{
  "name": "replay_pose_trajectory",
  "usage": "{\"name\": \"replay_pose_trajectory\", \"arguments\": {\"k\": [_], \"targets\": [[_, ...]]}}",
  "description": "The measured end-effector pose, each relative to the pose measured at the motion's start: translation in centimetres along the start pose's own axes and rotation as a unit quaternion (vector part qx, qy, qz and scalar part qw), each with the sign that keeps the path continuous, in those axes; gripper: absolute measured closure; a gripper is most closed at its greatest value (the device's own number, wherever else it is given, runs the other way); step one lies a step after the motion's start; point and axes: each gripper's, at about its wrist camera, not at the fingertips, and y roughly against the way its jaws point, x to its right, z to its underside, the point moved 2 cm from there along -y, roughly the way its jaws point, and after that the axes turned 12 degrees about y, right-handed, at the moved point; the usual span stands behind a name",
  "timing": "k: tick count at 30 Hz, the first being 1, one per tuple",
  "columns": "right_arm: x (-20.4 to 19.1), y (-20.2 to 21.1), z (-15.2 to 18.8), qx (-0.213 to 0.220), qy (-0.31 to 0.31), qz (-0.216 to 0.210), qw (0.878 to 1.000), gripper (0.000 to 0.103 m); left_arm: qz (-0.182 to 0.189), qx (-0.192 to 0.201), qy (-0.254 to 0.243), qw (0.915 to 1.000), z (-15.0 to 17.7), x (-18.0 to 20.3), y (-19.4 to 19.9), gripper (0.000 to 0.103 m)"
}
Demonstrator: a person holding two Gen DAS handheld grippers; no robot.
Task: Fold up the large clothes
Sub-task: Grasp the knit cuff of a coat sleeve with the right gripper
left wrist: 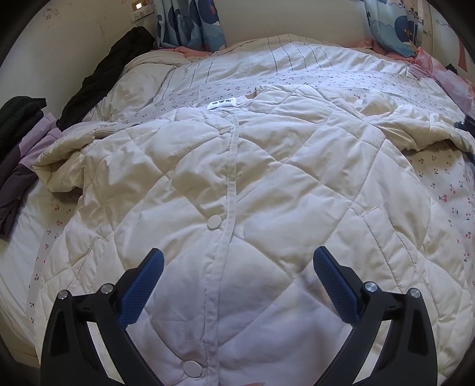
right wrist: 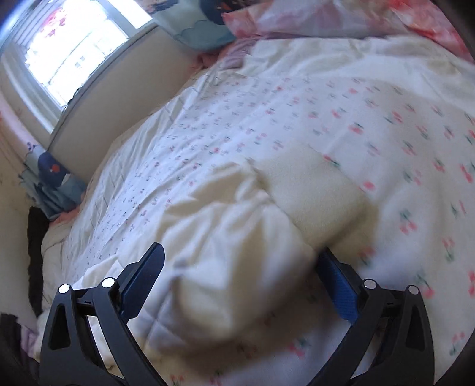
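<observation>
A cream quilted jacket (left wrist: 252, 178) lies front up on the bed, snap placket running down its middle, collar label at the far end. Both sleeves are spread out sideways. My left gripper (left wrist: 237, 261) is open, hovering over the lower front near the hem, touching nothing. In the right wrist view, which is motion blurred, my right gripper (right wrist: 240, 261) is open with the jacket's right sleeve (right wrist: 237, 252) and its ribbed cuff (right wrist: 311, 193) lying between the jaws. The right gripper's tip shows at the far right edge of the left wrist view (left wrist: 466, 123).
The bed has a white cherry-print sheet (left wrist: 445, 190). Dark and purple clothes (left wrist: 20, 142) are piled at the left edge, a black garment (left wrist: 109, 74) by the headboard. Blue patterned curtains (left wrist: 190, 20) and pink fabric (right wrist: 326, 14) lie at the far side. A window (right wrist: 74, 50) is on the left.
</observation>
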Motion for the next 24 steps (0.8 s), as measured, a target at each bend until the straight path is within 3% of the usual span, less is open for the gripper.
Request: {"name": "replay_pose_trajectory", "arguments": {"k": [2,3,7,11,16,20,24], "targets": [[-1.1,-1.1,-0.7,-0.01,0.023,-0.005,1.0,0.085,0.003,-0.003,0.007,1.0,0.0,-0.2,-0.1,0.006],[-1.9,-1.2,-1.0,-0.007,0.034,-0.009,0.999,0.088,0.004,-0.004,0.009,0.9999,0.0,-0.3,-0.1,0.006],[-7.0,2.0,-2.0,0.057,0.121,0.016,0.991,0.09,-0.005,-0.002,0.013,0.9999,-0.1,-1.0,-0.2,0.006],[-12.5,5.7,-2.9,0.11,0.155,-0.041,0.981,0.09,0.001,-0.017,0.038,0.9991,-0.7,-2.7,-0.5,0.006],[-21.9,6.3,-1.9,0.111,0.176,-0.135,0.969,0.09,-0.013,-0.007,0.051,0.9986,-1.8,-5.5,-0.4,0.006],[-30.5,5.3,0.8,0.095,0.218,-0.178,0.955,0.09,-0.015,-0.008,0.093,0.9955,-2.3,-8.8,-0.7,0.006],[-38.5,4.1,3.9,0.075,0.256,-0.214,0.94,0.09,-0.045,0.002,0.102,0.9937,-2.5,-11.2,-0.9,0.006]]}}
